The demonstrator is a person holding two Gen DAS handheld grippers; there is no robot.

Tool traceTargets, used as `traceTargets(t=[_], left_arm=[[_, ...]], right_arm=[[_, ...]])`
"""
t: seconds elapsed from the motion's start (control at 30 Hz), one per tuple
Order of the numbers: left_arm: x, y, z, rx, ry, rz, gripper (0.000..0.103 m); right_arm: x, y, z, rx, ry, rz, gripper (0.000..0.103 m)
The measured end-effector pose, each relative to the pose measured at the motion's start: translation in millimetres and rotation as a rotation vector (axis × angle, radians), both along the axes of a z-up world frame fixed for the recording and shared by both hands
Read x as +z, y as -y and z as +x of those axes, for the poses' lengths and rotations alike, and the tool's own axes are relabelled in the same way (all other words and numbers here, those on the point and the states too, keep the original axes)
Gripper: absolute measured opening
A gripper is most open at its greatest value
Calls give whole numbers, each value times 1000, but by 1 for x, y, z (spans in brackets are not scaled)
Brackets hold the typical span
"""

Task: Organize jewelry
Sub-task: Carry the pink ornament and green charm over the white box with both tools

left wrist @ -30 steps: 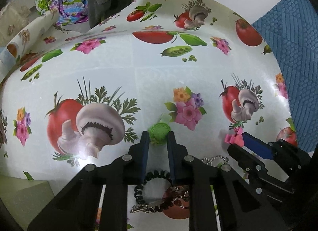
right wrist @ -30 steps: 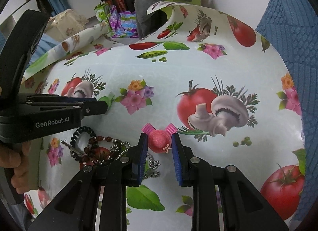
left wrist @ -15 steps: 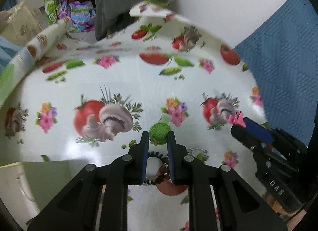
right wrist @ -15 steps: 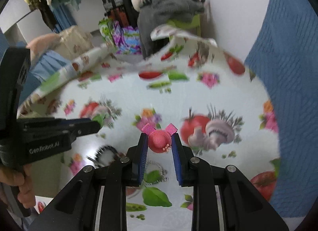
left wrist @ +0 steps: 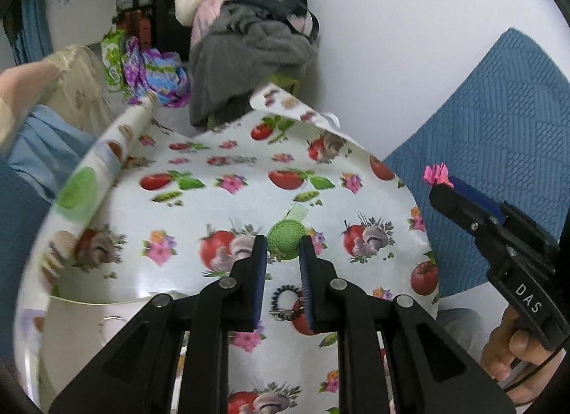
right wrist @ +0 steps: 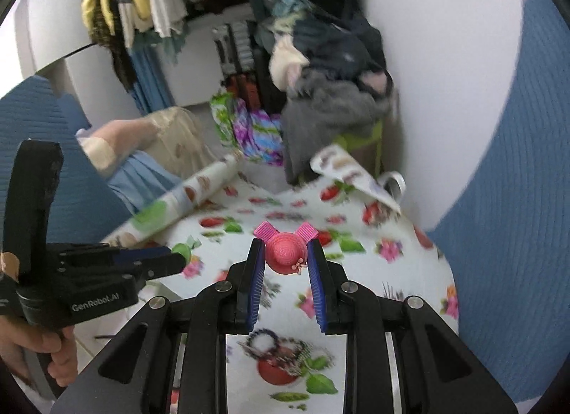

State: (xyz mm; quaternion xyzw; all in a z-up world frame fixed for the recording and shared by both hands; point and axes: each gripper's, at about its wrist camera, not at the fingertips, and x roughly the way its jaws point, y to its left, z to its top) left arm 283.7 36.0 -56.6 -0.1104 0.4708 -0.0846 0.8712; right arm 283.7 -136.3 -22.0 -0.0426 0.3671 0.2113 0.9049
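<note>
Left gripper (left wrist: pixel 282 248): black, blue ribbed pads clamping small green woven hat-shaped clip (left wrist: pixel 286 236), lifted above table.
Right gripper (right wrist: pixel 285 259): pinching pink woven hat-shaped clip (right wrist: pixel 286 253), aloft.
Glossy vegetable-print oilcloth (left wrist: pixel 221 207): black coiled hair tie (left wrist: pixel 285 298), beaded jewelry lying below.

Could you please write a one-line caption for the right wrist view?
Right gripper clamps a pink hat clip above the patterned tablecloth.
</note>
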Motion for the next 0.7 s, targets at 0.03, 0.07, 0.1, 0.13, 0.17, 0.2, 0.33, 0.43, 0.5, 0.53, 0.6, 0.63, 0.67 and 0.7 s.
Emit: traceTargets(t=[0.03, 0.07, 0.1, 0.13, 0.17, 0.2, 0.33, 0.43, 0.5, 0.53, 0.6, 0.63, 0.67, 0.7], left_arm=[[6, -8, -5, 10, 11, -2, 19], [10, -15, -10, 19, 19, -5, 19], [14, -21, -13, 28, 25, -5, 19], [16, -28, -18, 37, 29, -4, 19], [19, -36, -22, 47, 35, 0, 19], [22, -46, -29, 61, 42, 4, 19], [21, -83, -50, 118, 47, 11, 19], [13, -103, -64, 145, 38, 17, 19], [4, -116, -75, 159, 29, 27, 19], [-3, -121, -80, 165, 19, 28, 19], [-15, -129, -89, 168, 0, 28, 19], [-24, -133, -94, 171, -10, 30, 19], [-28, -135, -98, 173, -16, 31, 19], [-38, -139, -103, 178, -27, 30, 19]], right_arm=[[6, -8, -3, 13, 9, 1, 22], [8, -13, -6, 25, 11, 6, 22], [11, -21, -9, 41, 12, 13, 22], [13, -30, -13, 56, 14, 17, 22], [15, -39, -17, 72, 15, 21, 22], [16, -46, -21, 85, 16, 26, 22], [14, -86, -36, 153, 10, 32, 22], [5, -113, -45, 190, -7, 24, 22], [-5, -126, -52, 211, -28, 22, 22], [-12, -134, -55, 223, -42, 18, 22], [-26, -144, -66, 243, -64, 5, 22], [-35, -151, -71, 256, -82, -4, 22], [-42, -156, -75, 266, -96, -9, 22], [-50, -161, -81, 279, -113, -16, 22]])
